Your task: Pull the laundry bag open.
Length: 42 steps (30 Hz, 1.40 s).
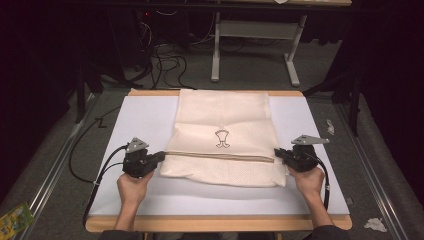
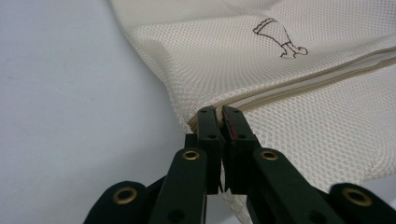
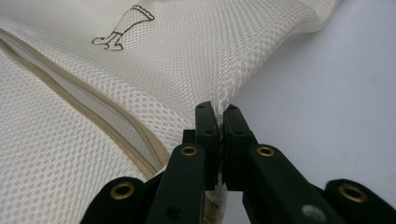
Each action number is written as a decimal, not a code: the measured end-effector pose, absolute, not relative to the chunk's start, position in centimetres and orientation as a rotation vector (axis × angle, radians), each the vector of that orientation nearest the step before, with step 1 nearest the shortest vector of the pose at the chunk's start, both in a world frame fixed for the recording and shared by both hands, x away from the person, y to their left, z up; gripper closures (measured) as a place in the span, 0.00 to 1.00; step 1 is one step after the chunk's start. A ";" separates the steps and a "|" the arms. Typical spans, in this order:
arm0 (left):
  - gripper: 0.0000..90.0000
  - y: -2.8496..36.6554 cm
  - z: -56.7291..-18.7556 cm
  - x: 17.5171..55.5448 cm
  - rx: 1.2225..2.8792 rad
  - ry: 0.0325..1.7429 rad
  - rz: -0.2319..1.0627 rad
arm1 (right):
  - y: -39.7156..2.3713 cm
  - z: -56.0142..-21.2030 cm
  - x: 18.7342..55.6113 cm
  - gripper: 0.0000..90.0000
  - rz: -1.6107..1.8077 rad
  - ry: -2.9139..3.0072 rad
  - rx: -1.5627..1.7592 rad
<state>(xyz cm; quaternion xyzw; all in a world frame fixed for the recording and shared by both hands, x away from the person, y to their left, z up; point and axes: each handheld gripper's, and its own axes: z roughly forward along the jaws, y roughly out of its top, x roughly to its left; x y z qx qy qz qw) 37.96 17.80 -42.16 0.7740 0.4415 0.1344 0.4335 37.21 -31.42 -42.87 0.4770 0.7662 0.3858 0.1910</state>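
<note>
A cream mesh laundry bag [image 1: 224, 135] with a small dark printed figure [image 1: 222, 138] and a zipper line [image 1: 220, 155] lies flat on the white table top [image 1: 145, 117]. My left gripper [image 1: 162, 157] pinches the bag's left edge at the zipper's end, and in the left gripper view the left gripper [image 2: 219, 114] has its jaws closed on the mesh bag [image 2: 261, 60]. At the opposite edge my right gripper [image 1: 276, 152] is shut on the bag's right side. Seen up close, the right gripper [image 3: 219, 112] clamps a raised fold of the mesh bag [image 3: 154, 70].
The table's wooden front edge [image 1: 215, 223] runs near the person's forearms. Cables [image 1: 95, 175] trail off the left side. A white desk frame [image 1: 255, 40] stands beyond the table. Crumpled paper [image 1: 375, 224] and a green packet [image 1: 14, 220] lie on the floor.
</note>
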 end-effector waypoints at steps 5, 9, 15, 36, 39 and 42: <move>0.97 17.8 -42.2 38.0 1.927 1.102 0.329 | -31.4 -43.5 37.3 0.98 1.074 2.180 1.346; 0.97 17.7 -42.3 38.0 1.943 1.106 0.326 | -31.4 -43.6 37.2 0.97 1.076 2.179 1.359; 0.96 17.6 -42.6 38.0 1.949 1.112 0.322 | -31.2 -44.3 37.2 0.97 1.062 2.199 1.370; 0.96 17.4 -42.9 37.9 1.985 1.116 0.321 | -31.2 -45.2 37.2 0.94 1.047 2.222 1.386; 0.96 17.4 -43.0 37.9 1.995 1.115 0.320 | -31.1 -45.2 37.2 0.93 1.040 2.221 1.381; 0.96 17.4 -43.1 37.9 2.000 1.117 0.318 | -31.1 -45.2 37.2 0.91 1.032 2.223 1.382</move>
